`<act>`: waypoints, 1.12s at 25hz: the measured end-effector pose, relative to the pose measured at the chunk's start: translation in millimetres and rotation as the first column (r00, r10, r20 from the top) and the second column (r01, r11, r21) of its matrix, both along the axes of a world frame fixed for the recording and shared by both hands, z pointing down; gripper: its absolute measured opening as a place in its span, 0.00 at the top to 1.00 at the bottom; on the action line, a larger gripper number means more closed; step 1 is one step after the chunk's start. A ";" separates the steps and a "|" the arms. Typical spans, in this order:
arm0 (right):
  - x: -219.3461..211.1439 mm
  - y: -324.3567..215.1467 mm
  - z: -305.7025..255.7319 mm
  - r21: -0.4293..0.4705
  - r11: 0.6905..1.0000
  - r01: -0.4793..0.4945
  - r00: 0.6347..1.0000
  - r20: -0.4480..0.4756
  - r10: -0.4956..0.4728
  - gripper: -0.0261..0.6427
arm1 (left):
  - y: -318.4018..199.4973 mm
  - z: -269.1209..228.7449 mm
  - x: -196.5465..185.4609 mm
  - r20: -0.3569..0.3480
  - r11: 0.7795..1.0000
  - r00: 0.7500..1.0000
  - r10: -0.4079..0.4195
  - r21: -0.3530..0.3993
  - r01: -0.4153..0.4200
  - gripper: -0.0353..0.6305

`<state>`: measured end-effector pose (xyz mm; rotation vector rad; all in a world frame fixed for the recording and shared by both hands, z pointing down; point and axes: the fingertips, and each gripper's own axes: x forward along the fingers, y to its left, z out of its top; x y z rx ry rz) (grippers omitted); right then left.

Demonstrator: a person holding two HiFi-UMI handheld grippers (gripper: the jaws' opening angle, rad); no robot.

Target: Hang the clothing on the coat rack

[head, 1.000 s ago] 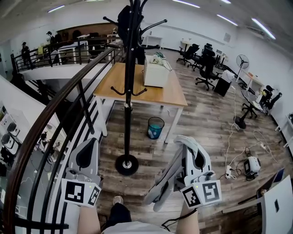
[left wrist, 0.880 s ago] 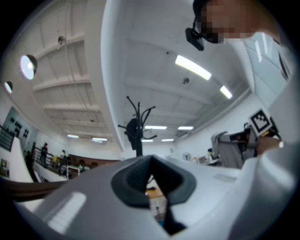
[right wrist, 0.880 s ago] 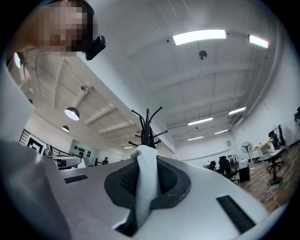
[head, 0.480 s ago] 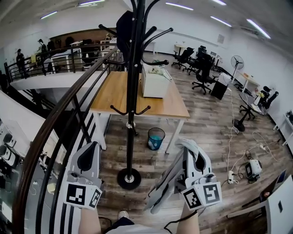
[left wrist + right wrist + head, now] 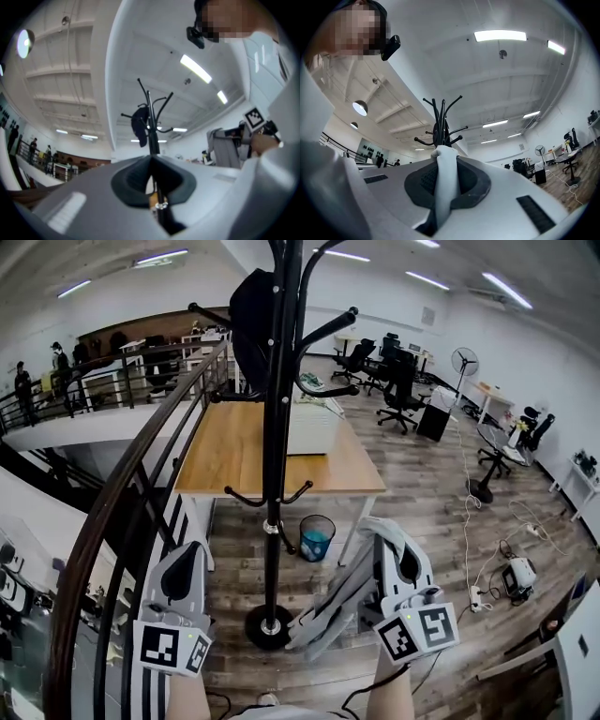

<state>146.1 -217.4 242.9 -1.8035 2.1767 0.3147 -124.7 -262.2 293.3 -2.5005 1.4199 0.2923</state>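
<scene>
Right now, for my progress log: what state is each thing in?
left gripper: shut, empty.
right gripper: shut on grey garment.
grey garment: dangling from that gripper, not on the rack.
coat rack: upright, lower hooks bare.
black item: hung on an upper hook.
waste bin: upright under the table.

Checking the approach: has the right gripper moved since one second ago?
Yes, forward: the right gripper now sits beside the coat rack base, which earlier lay ahead.

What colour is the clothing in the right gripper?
Light grey; the clothing shows best in the head view.
</scene>
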 end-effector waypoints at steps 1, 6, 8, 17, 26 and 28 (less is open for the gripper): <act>-1.2 -4.8 -1.2 0.001 1.000 -0.004 1.000 -0.001 0.004 0.95 | -4.6 1.8 -0.7 0.001 1.000 1.000 0.008 -0.001 -0.008 0.94; -10.3 -28.4 -16.5 0.005 1.000 -0.013 0.999 -0.032 0.014 0.95 | -25.1 6.0 -6.6 -0.008 0.999 0.999 0.035 -0.004 -0.035 0.94; -11.9 -39.5 -26.5 0.003 1.000 0.000 1.000 -0.027 0.000 0.95 | -33.3 6.4 -7.9 -0.017 0.999 0.999 0.043 -0.009 -0.043 0.94; -1.2 -79.1 -75.5 0.023 0.998 0.059 0.997 -0.050 -0.057 0.95 | -56.6 8.7 2.9 -0.037 0.999 0.998 0.043 -0.028 -0.044 0.94; 7.8 -108.3 -127.7 0.109 0.986 0.122 0.986 -0.126 -0.109 0.95 | -65.1 -0.2 20.4 -0.049 1.000 0.999 -0.017 -0.003 0.017 0.94; 9.6 -111.6 -140.4 0.137 0.980 0.145 0.984 -0.126 -0.128 0.95 | -64.8 0.4 21.0 -0.046 0.999 0.998 -0.035 -0.001 0.035 0.94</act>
